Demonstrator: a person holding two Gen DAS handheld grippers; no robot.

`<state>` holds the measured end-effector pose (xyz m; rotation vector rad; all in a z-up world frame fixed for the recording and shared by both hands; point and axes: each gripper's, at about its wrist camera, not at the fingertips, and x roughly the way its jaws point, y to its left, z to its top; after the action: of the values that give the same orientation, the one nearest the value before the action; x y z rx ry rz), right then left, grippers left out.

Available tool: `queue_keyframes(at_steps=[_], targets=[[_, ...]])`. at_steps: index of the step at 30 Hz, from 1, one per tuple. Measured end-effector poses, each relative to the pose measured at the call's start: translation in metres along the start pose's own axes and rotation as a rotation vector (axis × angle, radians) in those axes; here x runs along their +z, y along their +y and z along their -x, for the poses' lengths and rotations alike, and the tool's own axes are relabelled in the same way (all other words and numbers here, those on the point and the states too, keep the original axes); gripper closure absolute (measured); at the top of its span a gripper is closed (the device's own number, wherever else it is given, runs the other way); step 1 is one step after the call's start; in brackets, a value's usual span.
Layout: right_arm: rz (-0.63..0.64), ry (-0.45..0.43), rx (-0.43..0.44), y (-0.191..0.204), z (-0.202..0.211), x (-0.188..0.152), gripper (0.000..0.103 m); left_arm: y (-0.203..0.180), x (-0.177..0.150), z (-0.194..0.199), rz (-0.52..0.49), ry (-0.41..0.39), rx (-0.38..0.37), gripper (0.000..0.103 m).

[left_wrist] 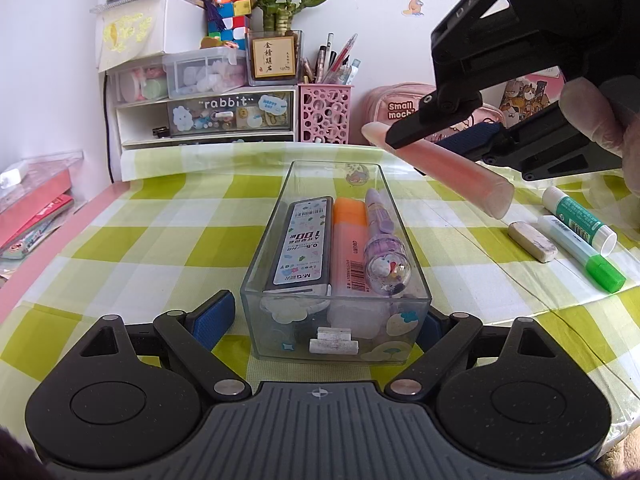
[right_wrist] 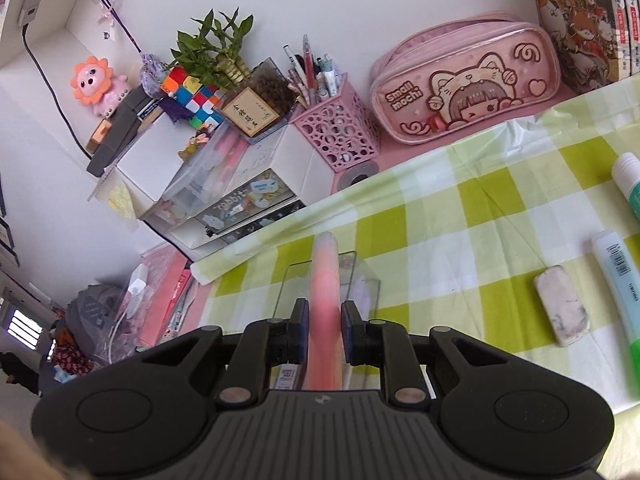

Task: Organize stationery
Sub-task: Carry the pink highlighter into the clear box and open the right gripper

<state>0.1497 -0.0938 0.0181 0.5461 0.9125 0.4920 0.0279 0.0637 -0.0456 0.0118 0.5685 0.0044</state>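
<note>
Your right gripper (right_wrist: pixel 325 334) is clamped on a translucent pink tube-shaped marker (left_wrist: pixel 440 170), both pads pressed against its sides. You hold it in the air, tilted, above the far right part of the table, its lower end near the far right corner of a clear rectangular plastic box (left_wrist: pixel 335 312).

Your left gripper (left_wrist: pixel 326 322) is spread wide, its fingers on either side of the box's near end; whether the pads touch the walls, you cannot tell. The box stands in the middle of the green-and-white checked tablecloth (left_wrist: pixel 152 240). Inside it lie side by side a grey lead-refill case (left_wrist: pixel 306 244), an orange highlighter (left_wrist: pixel 351 244) and a purple novelty pen (left_wrist: pixel 384 248).

Near the table's right edge lie a worn white eraser (left_wrist: pixel 532 241), just beside a green-capped glue stick (left_wrist: pixel 580 252) and a white-capped glue stick (left_wrist: pixel 578 220). At the far edge stand a pink perforated pen holder (left_wrist: pixel 325 114) and a pink pencil case (right_wrist: pixel 466 94).
</note>
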Motion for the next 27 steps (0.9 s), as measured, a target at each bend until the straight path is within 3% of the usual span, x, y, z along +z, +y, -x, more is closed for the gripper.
queue_keyframes(at_steps=[27], targets=[[-0.103,0.134,0.013,0.018,-0.047,-0.005,0.086,-0.001,0.0,0.0,0.001,0.0,0.0,0.016]])
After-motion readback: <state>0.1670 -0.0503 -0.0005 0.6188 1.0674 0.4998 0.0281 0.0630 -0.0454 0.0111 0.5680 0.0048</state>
